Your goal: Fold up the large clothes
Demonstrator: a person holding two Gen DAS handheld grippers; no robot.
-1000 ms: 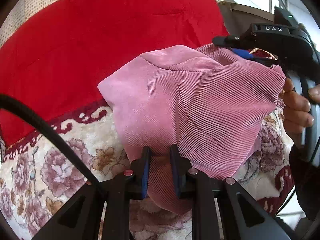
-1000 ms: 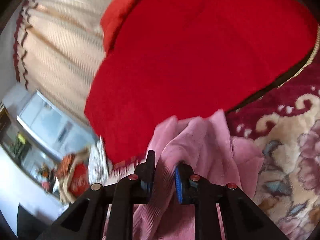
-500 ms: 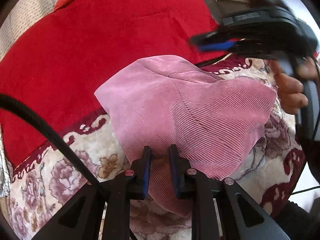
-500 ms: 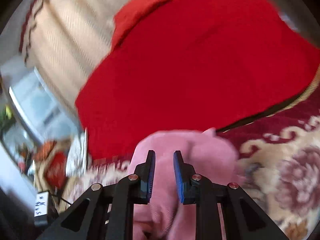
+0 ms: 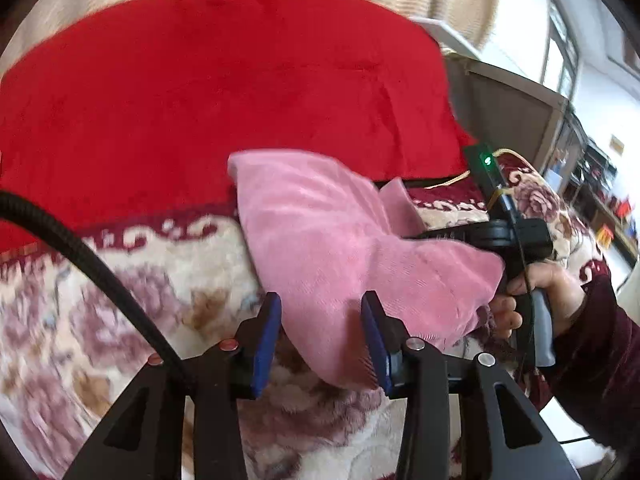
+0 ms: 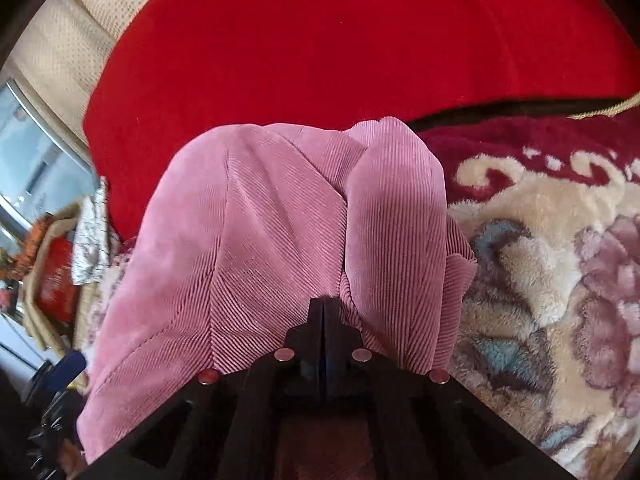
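- Your left gripper [image 5: 320, 336] stands partly open; its jaws have just been opening, and the pink corduroy garment [image 5: 332, 240] lies between the blue pads [image 5: 262, 344] without being pinched.
- Your right gripper [image 6: 324, 308] has its jaws pressed fully together, with no gap at the tips. They have just been closing. The tips rest against the garment [image 6: 256, 248], but you cannot tell whether any fold is caught between them.
- The garment lies bunched on the floral blanket [image 5: 120, 288], its far edge against the red blanket [image 5: 224, 80] behind it.
- Only the left wrist view shows your right hand [image 5: 536, 292] around the right gripper's handle, the dark red sleeve [image 5: 600, 344], and that gripper's body reaching in behind the cloth's right edge.
- Only the right wrist view shows the corduroy ribs sharply, a seam running down the cloth, and a separate folded flap [image 6: 396, 216] on the right side.
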